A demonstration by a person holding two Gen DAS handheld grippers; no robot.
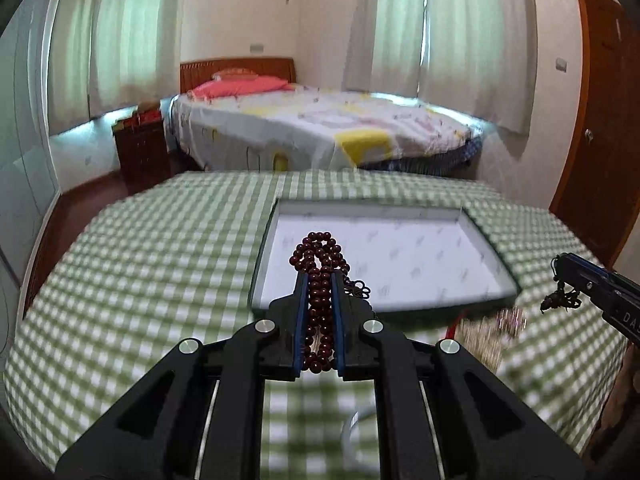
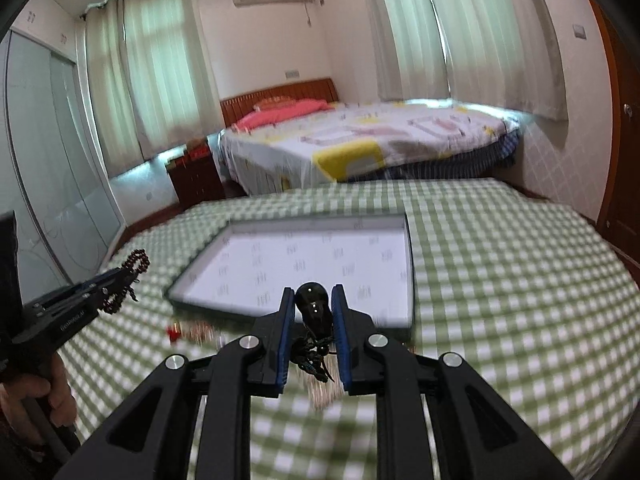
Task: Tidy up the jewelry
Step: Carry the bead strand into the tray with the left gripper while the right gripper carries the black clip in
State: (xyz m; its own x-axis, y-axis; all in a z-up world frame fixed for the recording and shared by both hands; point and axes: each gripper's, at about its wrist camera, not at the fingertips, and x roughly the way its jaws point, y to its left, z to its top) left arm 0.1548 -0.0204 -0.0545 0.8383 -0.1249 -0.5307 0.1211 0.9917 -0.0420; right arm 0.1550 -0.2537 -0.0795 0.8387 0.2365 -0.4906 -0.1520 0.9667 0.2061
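Observation:
My left gripper is shut on a dark red bead string, held above the near left part of a shallow white-lined box on the green checked table. It also shows at the left of the right wrist view with the beads hanging from it. My right gripper is shut on a glossy black pendant with a dark cord dangling below, just before the box. It shows at the right of the left wrist view.
A blurred pile of pale jewelry with a red bit lies on the checked cloth in front of the box; it also shows in the right wrist view. A bed stands beyond the table. A door is at right.

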